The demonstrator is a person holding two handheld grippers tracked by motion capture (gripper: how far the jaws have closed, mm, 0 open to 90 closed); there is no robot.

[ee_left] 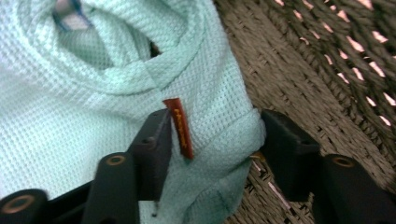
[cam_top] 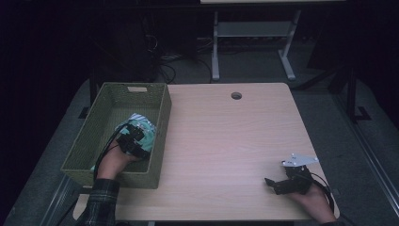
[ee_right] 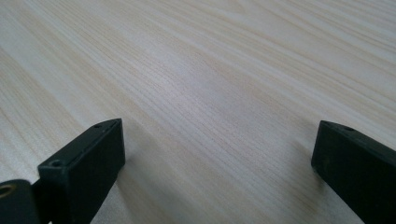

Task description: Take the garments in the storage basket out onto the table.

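Note:
A mint-green waffle-weave cloth (ee_left: 93,102) with a small red tag (ee_left: 182,128) lies inside the woven olive basket (cam_top: 162,136) at the table's left. My left gripper (ee_left: 212,140) reaches down into the basket, and a fold of the cloth fills the gap between its jaws and touches both. From above, the cloth (cam_top: 149,129) shows just past the left gripper (cam_top: 136,134). My right gripper (cam_top: 272,184) rests near the table's front right corner, jaws wide apart. In its own view the right gripper (ee_right: 217,149) holds nothing, with bare wood between the jaws.
The light wooden table (cam_top: 226,141) has a round cable hole (cam_top: 236,95) near its far edge. The basket's woven wall (ee_left: 317,70) stands close to the right of the left gripper. Beyond the table are a white desk frame (cam_top: 254,33) and cables on the floor.

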